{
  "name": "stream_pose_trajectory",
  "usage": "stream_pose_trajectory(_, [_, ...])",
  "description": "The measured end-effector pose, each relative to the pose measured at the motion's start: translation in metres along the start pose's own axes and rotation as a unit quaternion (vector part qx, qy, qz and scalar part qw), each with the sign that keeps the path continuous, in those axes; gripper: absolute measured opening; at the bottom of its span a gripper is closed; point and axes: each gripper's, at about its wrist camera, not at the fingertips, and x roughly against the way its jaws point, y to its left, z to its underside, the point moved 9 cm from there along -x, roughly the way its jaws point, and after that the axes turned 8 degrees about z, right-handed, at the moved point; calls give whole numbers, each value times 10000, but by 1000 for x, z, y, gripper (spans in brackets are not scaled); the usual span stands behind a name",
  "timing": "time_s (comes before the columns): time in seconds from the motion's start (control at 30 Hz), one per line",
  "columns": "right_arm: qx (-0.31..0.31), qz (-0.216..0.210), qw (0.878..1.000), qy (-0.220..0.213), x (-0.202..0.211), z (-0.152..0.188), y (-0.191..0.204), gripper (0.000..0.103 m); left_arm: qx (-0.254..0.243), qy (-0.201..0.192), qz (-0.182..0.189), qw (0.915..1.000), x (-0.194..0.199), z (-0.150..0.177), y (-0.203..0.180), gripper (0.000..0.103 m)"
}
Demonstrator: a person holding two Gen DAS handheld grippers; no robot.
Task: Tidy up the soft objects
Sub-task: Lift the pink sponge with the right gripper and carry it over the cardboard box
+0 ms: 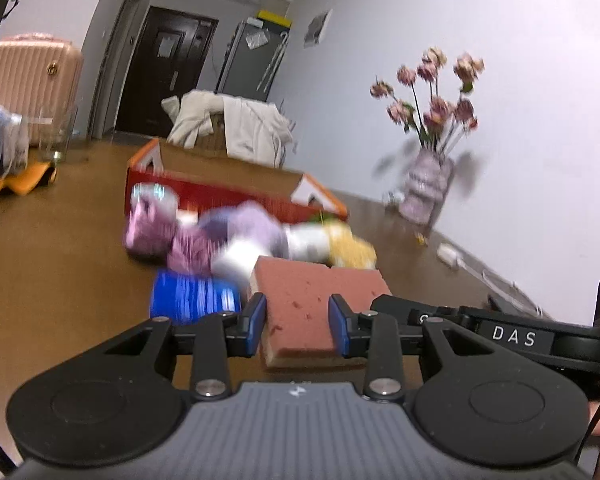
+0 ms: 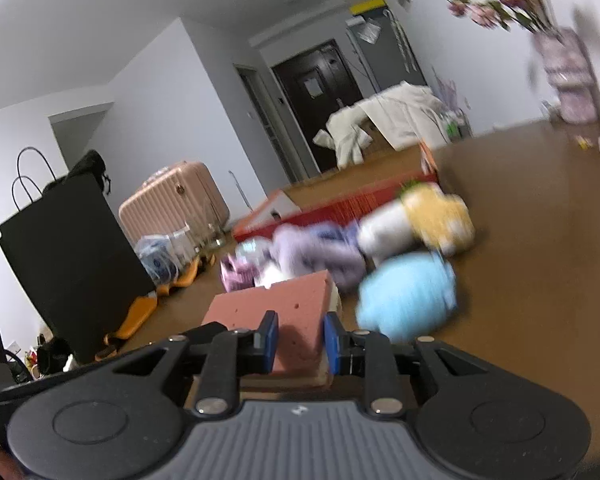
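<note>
A pink sponge block (image 1: 312, 304) with a pale underside is held between both grippers above the brown table (image 1: 60, 248). My left gripper (image 1: 298, 326) is shut on one end of it. My right gripper (image 2: 300, 340) is shut on the sponge (image 2: 284, 312) from the other end; its black body shows at the right in the left wrist view. Behind lies a blurred pile of soft toys: purple plush (image 1: 204, 236), a yellow and white plush (image 1: 340, 244) and a light blue plush (image 2: 408, 292). A red cardboard box (image 1: 236, 188) stands open behind the pile.
A blue packet (image 1: 192, 296) lies on the table left of the sponge. A vase of pink flowers (image 1: 428, 184) stands by the wall. A glass jar (image 1: 56, 136) and orange cloth (image 1: 16, 180) sit at the far left. A black bag (image 2: 68, 256) and a pink suitcase (image 2: 172, 204) stand beyond.
</note>
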Motion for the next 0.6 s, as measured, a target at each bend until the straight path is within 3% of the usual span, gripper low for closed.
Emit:
stream_pose_trajectory(0.17, [23, -277, 9996, 55, -51, -62, 15, 24, -129, -226, -101, 9996, -34, -78, 28, 35])
stream_pose_trajectory(0.3, [-120, -511, 9984, 221, -114, -122, 22, 24, -200, -214, -221, 9993, -84, -144, 61, 35])
stream_pose_trajectory(0.43, [-343, -600, 9958, 605, -199, -176, 20, 24, -7, 142, -487, 9987, -158, -192, 113, 35])
stream_pose_trajectory(0.6, [-656, -436, 9852, 1522, -322, -198, 10, 24, -96, 719, -975, 9926, -246, -216, 179, 35])
